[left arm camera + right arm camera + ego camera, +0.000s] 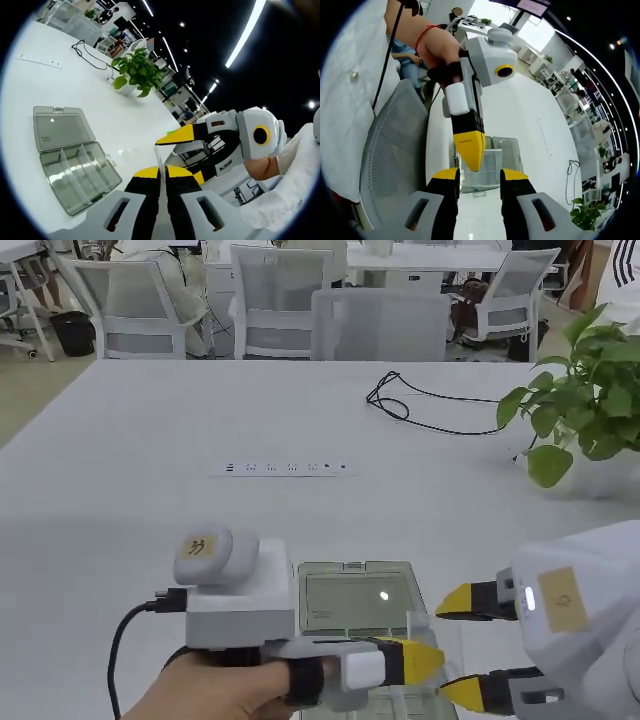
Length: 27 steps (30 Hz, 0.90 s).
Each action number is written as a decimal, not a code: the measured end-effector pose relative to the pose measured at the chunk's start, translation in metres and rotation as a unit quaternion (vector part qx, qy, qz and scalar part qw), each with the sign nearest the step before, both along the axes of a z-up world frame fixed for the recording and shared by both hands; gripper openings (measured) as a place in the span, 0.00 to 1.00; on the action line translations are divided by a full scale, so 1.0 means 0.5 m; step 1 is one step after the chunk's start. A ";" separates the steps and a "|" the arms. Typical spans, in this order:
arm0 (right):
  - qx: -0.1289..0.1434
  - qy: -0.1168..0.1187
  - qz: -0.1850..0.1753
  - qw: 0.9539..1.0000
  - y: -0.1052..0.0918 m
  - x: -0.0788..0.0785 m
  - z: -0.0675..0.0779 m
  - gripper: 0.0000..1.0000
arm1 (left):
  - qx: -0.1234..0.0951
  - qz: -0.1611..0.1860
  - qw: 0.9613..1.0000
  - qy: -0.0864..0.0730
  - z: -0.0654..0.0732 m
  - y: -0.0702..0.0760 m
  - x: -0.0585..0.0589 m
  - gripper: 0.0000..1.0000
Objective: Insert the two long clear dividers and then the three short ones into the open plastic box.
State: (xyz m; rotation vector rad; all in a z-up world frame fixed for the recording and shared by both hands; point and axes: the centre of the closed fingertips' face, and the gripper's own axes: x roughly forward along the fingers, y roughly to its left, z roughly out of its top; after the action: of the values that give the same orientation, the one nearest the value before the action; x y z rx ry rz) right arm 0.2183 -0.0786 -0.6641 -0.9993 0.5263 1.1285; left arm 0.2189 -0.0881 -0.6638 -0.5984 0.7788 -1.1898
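Left hand-held gripper [160, 172] pinches a thin clear plastic divider [159, 156] on edge; right hand-held gripper [480, 174] is spread, straddling it. I've got the open translucent plastic box [62, 131] just beyond, lower, on the white table [150, 440].

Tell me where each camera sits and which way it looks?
Head view: on the person's head, looking down across the table at the plastic box; a hand holding the left gripper shows.
Left gripper view: on the left gripper, looking along its fingers, shut on a clear divider, toward the right gripper; the other hand shows.
Right gripper view: on the right gripper, looking along its open fingers back at the person's arm.
Shared: all three see the box.
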 end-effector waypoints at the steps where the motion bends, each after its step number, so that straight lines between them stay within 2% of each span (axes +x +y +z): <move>1: 0.000 0.000 0.000 1.000 0.000 -0.001 0.000 0.33 | 0.000 0.001 1.000 0.002 -0.001 0.000 0.000 0.00; 5: -0.001 -0.001 0.000 1.000 0.001 -0.003 -0.001 0.33 | -0.002 0.005 1.000 0.011 -0.003 0.002 -0.001 0.00; 13: -0.002 -0.004 0.000 1.000 0.003 -0.003 -0.002 0.33 | -0.007 0.015 1.000 0.018 -0.004 0.004 -0.001 0.00; 15: 0.000 -0.004 0.000 1.000 0.004 -0.002 0.000 0.34 | -0.005 0.018 1.000 0.016 -0.005 0.006 0.001 0.00; 16: 0.002 -0.004 -0.002 1.000 0.004 -0.001 0.004 0.33 | -0.004 0.018 1.000 0.009 -0.005 0.007 0.003 0.00; 18: 0.011 -0.001 -0.004 1.000 0.006 0.000 0.010 0.35 | -0.007 0.018 1.000 0.011 -0.003 0.009 0.003 0.00; 22: 0.025 0.003 -0.012 1.000 0.002 0.009 0.024 0.35 | -0.002 0.017 1.000 -0.003 -0.004 0.013 0.005 0.00; 23: 0.031 0.007 -0.014 0.999 0.001 0.010 0.027 0.35 | -0.002 0.010 1.000 -0.025 0.000 0.014 0.005 0.00; 25: 0.045 0.020 -0.018 0.999 0.001 0.011 0.033 0.35 | 0.014 -0.007 0.998 -0.060 -0.003 0.017 -0.001 0.00; 27: 0.059 0.036 -0.020 0.997 0.000 0.010 0.039 0.34 | 0.026 -0.017 0.994 -0.102 -0.002 0.020 -0.002 0.00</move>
State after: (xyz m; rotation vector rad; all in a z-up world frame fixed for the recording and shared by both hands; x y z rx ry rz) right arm 0.2236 -0.0784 -0.6444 -0.8456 0.5290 1.1488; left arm 0.2177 -0.0779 -0.6650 -0.4137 0.6460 -1.2376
